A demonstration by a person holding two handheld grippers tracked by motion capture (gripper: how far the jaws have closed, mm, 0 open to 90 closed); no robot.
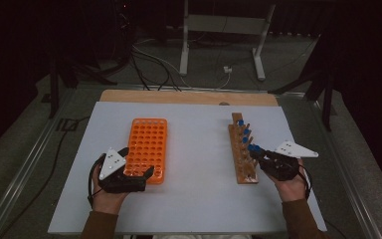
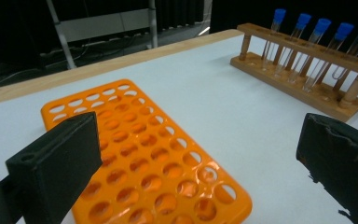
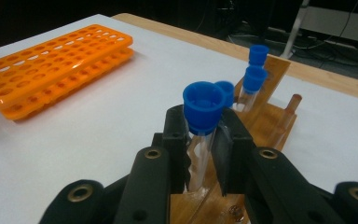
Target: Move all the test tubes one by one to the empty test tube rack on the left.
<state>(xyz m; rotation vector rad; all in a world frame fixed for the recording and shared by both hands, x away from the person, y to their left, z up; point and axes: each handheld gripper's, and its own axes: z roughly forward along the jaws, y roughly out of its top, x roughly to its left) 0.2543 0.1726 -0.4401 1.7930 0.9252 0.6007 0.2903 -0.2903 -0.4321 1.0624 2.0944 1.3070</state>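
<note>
The right gripper (image 3: pixel 200 154) clamps a clear tube (image 3: pixel 200 149) with a blue cap (image 3: pixel 204 107), the tube standing in the wooden rack (image 3: pixel 270 116) just ahead of its jaws. Beyond it, three more capped tubes (image 3: pixel 254 79) stand in the same rack. Well to the left, the left gripper (image 2: pixel 191 154), jaws wide apart, straddles the near end of the orange tray (image 2: pixel 140 154).

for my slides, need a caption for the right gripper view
Right gripper clamps a blue-capped tube in the wooden rack.
</note>
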